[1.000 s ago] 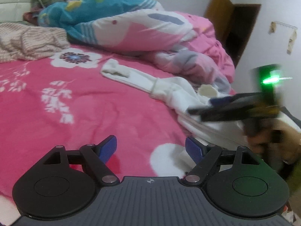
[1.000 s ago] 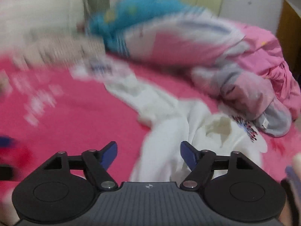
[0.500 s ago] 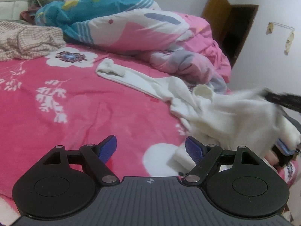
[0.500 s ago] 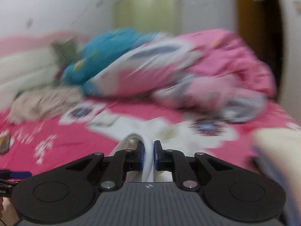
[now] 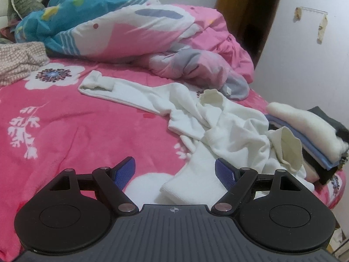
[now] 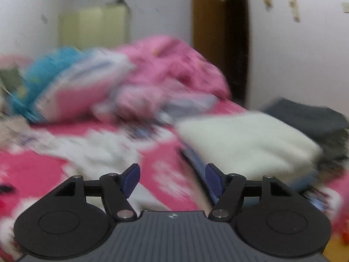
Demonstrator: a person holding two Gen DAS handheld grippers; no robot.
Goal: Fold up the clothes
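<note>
A white long-sleeved garment [image 5: 220,126] lies crumpled on the pink flowered bedsheet [image 5: 76,126], one sleeve stretched toward the far left and a cuff end lying between my left fingers. My left gripper [image 5: 175,171] is open just above the sheet, its blue pads either side of that cuff. In the blurred right wrist view my right gripper [image 6: 172,178] is open with nothing between its pads. The white garment [image 6: 87,150] lies to its left. A folded cream piece [image 6: 246,142] on a stack sits ahead to the right.
A stack of folded clothes [image 5: 305,135], cream on blue and dark, stands at the bed's right edge. A bunched pink and blue duvet [image 5: 130,35] fills the back of the bed. A checked cloth [image 5: 19,59] lies at far left. A wooden door [image 5: 246,21] stands behind.
My right gripper was shut on the white garment half a second ago; it has let go, opened and swung right toward the stack. The garment has dropped back onto the sheet.
</note>
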